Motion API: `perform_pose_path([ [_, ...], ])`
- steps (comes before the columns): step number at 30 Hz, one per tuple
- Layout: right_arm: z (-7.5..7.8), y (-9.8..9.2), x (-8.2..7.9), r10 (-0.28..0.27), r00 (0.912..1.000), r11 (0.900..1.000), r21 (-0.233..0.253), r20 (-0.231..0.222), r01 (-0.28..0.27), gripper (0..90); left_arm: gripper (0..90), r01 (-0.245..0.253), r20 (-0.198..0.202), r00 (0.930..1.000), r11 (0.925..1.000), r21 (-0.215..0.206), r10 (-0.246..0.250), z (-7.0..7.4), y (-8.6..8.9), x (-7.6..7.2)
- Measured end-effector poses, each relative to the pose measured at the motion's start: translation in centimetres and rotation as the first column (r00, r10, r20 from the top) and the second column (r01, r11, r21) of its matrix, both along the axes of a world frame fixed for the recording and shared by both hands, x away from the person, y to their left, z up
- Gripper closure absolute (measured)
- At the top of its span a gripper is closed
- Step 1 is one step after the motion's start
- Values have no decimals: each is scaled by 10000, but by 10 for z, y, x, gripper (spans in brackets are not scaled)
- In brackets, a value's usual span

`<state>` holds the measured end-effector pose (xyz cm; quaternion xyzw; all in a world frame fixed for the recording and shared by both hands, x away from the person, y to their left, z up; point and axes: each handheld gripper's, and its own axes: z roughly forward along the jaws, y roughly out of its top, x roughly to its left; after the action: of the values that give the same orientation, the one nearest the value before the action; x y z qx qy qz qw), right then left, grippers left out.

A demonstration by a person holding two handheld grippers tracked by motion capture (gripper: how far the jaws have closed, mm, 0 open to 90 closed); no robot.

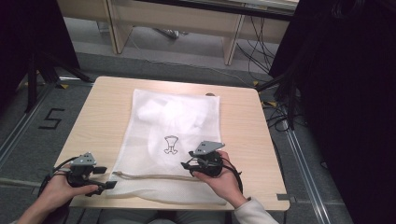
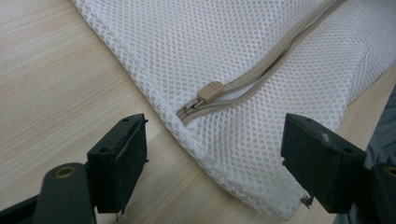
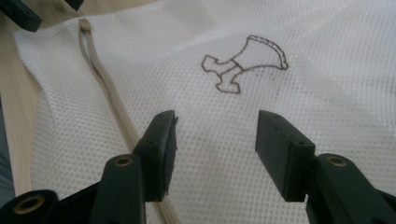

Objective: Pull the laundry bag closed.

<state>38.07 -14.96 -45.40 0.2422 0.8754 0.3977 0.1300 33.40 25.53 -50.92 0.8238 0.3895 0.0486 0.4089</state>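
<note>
A white mesh laundry bag [image 1: 173,135] lies flat on the wooden table [image 1: 102,102], with a small brown outline emblem [image 1: 171,144] on it. Its beige zipper [image 1: 154,176] runs along the near end, the pull [image 2: 210,90] at the left corner. My left gripper [image 1: 106,177] is open at the bag's near left corner, the zipper pull [image 2: 210,90] just ahead of its jaws. My right gripper [image 1: 187,164] is open over the mesh [image 3: 224,140], below the emblem [image 3: 243,63] and right of the zipper [image 3: 100,70]. Nothing sits between either pair of jaws.
Bare table surface flanks the bag on both sides. Beyond the far edge are a grey floor with cables [image 1: 261,46] and wooden furniture legs [image 1: 231,42]. Dark curtains [image 1: 345,93] stand at the right and left. A floor marking "5" [image 1: 50,119] lies at the left.
</note>
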Motion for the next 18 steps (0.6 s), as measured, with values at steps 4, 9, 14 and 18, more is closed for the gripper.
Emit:
perform_pose_path([
  [4,2,7,3,62,10000,10000,-64,-60,-62,483,221,-47,53,10000,10000,-75,47,-1,0,0],
  [9,1,16,7,267,9996,9996,36,95,-268,483,219,110,-115,9999,9999,36,-110,0,1,1],
  [14,2,21,7,284,9989,9994,205,363,-291,483,219,91,-79,9999,9999,59,-91,0,1,0],
  [18,2,20,7,215,9988,9994,244,435,-226,477,218,109,-91,9999,9999,49,-108,0,1,0],
])
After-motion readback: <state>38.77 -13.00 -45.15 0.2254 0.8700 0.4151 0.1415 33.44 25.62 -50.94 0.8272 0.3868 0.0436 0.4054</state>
